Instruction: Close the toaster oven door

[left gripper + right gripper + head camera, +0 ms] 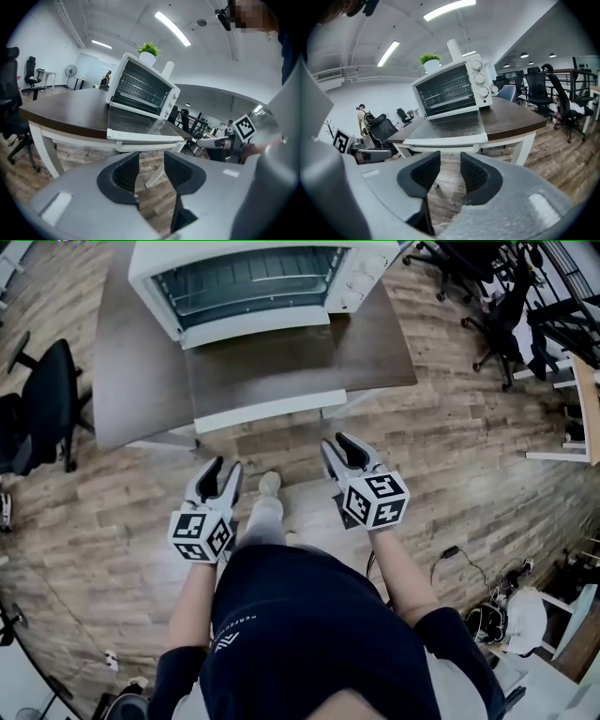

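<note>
A white toaster oven [253, 277] stands on a dark brown table [141, 371]. Its glass door [262, 381] lies open and flat, and the white handle edge [272, 411] juts past the table's front. My left gripper [223, 468] hangs open just short of the door's left end, nothing between its pads. My right gripper [335, 442] is open too, near the door's right end. The left gripper view has the oven [143, 91] and door [140, 129] ahead of the empty left gripper [151, 161]. The right gripper view shows the door [450, 129] beyond the empty right gripper [450, 161].
A black office chair [42, 404] stands left of the table, and more chairs [502, 306] at the upper right. Cables [487, 606] lie on the wood floor at the right. The person's shoe [269, 486] is between the grippers. A potted plant [148, 49] sits on the oven.
</note>
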Available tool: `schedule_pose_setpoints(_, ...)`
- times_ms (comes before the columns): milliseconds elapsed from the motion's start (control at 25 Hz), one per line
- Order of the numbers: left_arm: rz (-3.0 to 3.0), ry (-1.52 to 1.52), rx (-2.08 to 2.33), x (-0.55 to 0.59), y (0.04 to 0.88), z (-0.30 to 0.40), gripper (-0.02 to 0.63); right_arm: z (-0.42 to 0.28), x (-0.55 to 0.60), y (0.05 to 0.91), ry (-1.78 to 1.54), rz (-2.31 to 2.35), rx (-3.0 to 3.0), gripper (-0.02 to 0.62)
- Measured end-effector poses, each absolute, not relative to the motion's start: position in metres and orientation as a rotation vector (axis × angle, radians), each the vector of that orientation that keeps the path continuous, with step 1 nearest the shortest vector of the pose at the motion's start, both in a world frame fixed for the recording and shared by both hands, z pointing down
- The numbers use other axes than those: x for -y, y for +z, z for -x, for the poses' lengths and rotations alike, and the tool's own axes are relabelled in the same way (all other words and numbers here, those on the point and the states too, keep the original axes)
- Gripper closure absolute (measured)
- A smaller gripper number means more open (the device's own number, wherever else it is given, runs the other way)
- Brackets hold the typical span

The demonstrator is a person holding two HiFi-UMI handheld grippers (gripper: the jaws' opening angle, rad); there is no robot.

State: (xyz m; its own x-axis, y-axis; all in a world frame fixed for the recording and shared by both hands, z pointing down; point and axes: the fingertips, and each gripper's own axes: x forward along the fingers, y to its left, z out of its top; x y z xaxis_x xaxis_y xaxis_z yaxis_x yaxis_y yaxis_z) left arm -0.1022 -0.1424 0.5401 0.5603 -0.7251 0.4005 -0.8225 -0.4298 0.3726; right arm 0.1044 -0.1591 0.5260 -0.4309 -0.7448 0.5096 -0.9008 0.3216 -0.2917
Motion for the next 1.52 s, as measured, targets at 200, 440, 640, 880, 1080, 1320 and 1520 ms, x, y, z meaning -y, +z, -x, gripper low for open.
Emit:
schedule_pose_setpoints(200,-2.24,0.255,1.235,0.163,0.549,0.109,0.402,-0.109,0.179,0.541,0.815,-1.488,2.255,0.437)
schedule_pose_setpoints(440,-2.217,0.291,1.24,0.172,0.562,0.118,0.368,-0.117,0.19,0.557,0.83,-1.492,2.198,0.428)
schedule_pose_setpoints(640,-2.192,0.298,1.27,0.179,0.569,0.116,0.354,-0.122,0.2,0.569,0.846,-1.471,2.191,0.42)
schedule_pose_setpoints(880,-2.18,0.274,1.329,0.185,0.571,0.106,0.341,-0.124,0.217,0.578,0.796,-1.417,2.238,0.407)
schedule_pose_setpoints(1080,-2.187,0.216,1.38,0.198,0.567,0.1,0.341,-0.126,0.231,0.583,0.768,-1.408,2.282,0.403)
schedule_pose_setpoints(1320,-2.194,0.233,1.393,0.204,0.569,0.095,0.348,-0.122,0.241,0.58,0.733,-1.392,2.317,0.403)
schedule_pose_setpoints(1520,-2.198,0.215,1.39,0.208,0.564,0.089,0.354,-0.118,0.241,0.58,0.733,-1.349,2.324,0.431)
